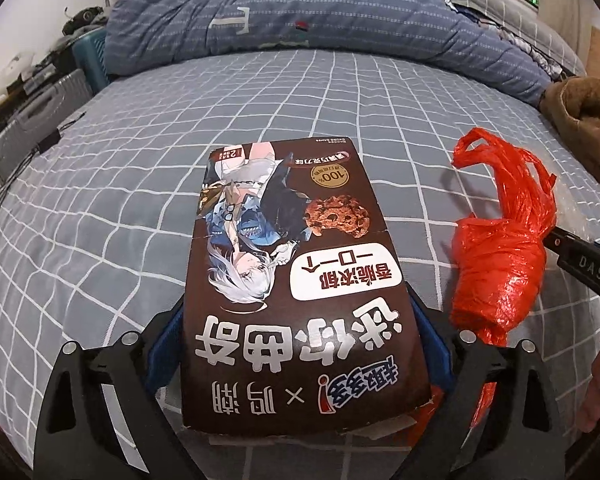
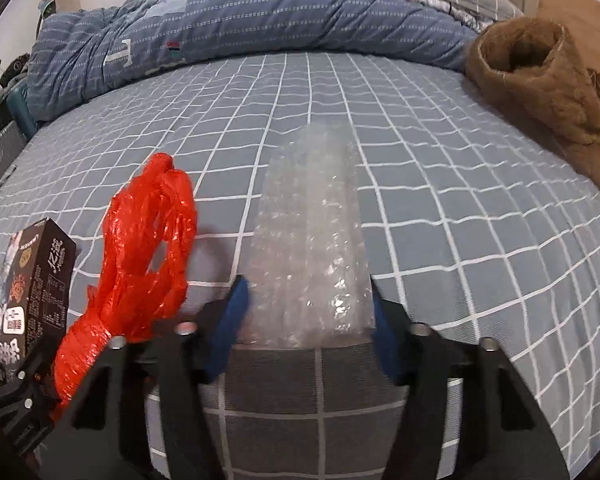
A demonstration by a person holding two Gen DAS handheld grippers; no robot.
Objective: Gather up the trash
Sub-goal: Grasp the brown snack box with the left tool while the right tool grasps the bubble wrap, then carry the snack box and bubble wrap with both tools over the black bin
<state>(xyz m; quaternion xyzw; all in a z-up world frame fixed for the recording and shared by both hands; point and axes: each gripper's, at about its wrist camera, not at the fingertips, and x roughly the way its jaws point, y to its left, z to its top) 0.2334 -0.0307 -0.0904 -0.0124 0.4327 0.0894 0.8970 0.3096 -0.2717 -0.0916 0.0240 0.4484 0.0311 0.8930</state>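
My left gripper [image 1: 300, 344] is shut on a brown cookie box [image 1: 292, 264], gripping its near end by the sides so it sticks out over the bed. The box also shows at the left edge of the right wrist view [image 2: 32, 300]. My right gripper [image 2: 308, 324] is shut on a clear bubble-wrap piece [image 2: 312, 236] that points away from me. A crumpled red plastic bag [image 1: 500, 240] lies on the bed between the two grippers; it shows left of the bubble wrap in the right wrist view [image 2: 140, 256].
The bed has a grey sheet with white checks [image 1: 140, 184]. A folded blue quilt [image 1: 300, 12] lies along the far side. A brown fleece garment [image 2: 540, 76] sits at the right. Suitcases and clutter [image 1: 32, 96] stand beside the bed at left.
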